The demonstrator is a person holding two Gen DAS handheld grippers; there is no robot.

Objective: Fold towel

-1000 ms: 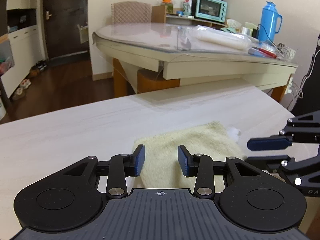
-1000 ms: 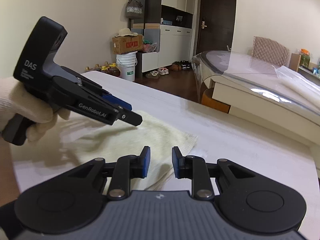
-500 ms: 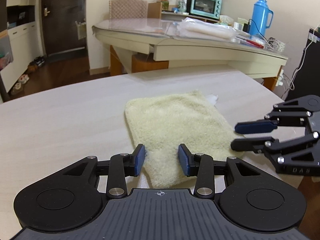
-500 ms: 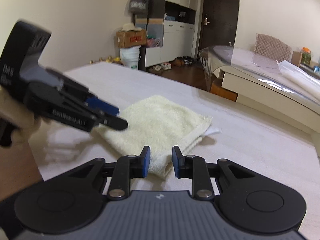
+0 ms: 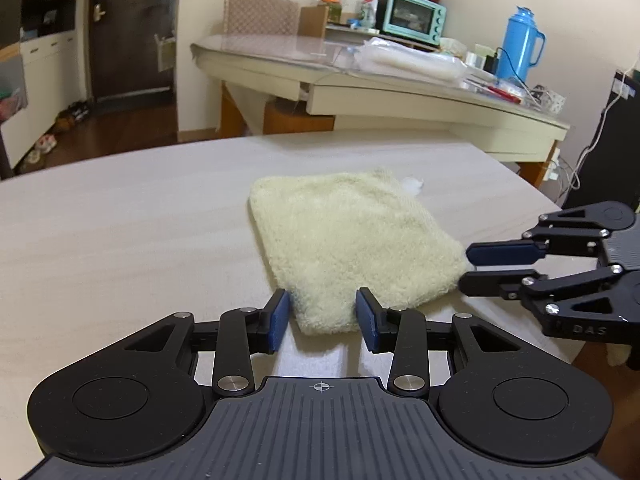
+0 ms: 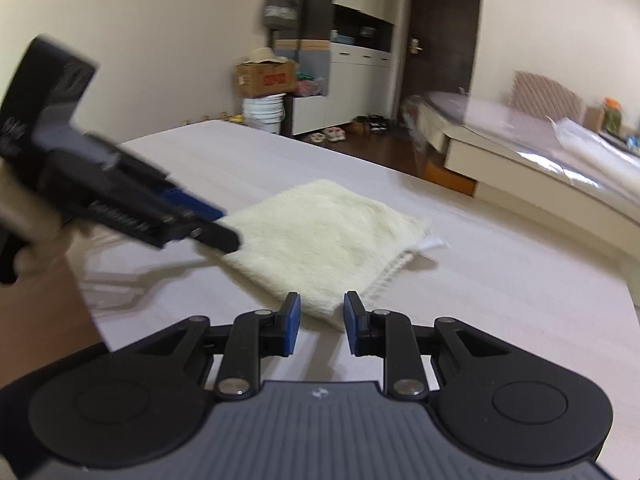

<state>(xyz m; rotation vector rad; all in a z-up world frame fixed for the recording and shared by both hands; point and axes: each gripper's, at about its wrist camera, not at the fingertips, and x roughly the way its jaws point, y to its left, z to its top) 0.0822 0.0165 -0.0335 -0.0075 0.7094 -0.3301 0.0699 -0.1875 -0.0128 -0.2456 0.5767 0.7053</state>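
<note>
A cream towel (image 5: 344,240) lies folded into a flat square on the pale table (image 5: 120,240). My left gripper (image 5: 322,318) is open, and the towel's near corner shows in the gap between its blue pads (image 5: 280,320) without being pressed. My right gripper (image 5: 466,268) stands at the towel's right corner, jaws apart and stacked one over the other. In the right wrist view, the right gripper (image 6: 319,322) is open just short of the towel's (image 6: 324,236) nearest corner. The left gripper (image 6: 228,236), blurred, hovers at the towel's left corner in a gloved hand (image 6: 24,220).
A white tag (image 5: 414,184) sticks out at the towel's far corner. Behind stands a second table (image 5: 400,96) with a toaster oven (image 5: 412,20), a blue flask (image 5: 520,44) and wrapped goods. A cardboard box (image 6: 266,78) on buckets and a dark door (image 6: 436,48) lie beyond.
Both grippers have drawn back from the towel, the left one more. The towel, earlier under the fingers, now lies flat in front of them. Jaw gaps look the same.
</note>
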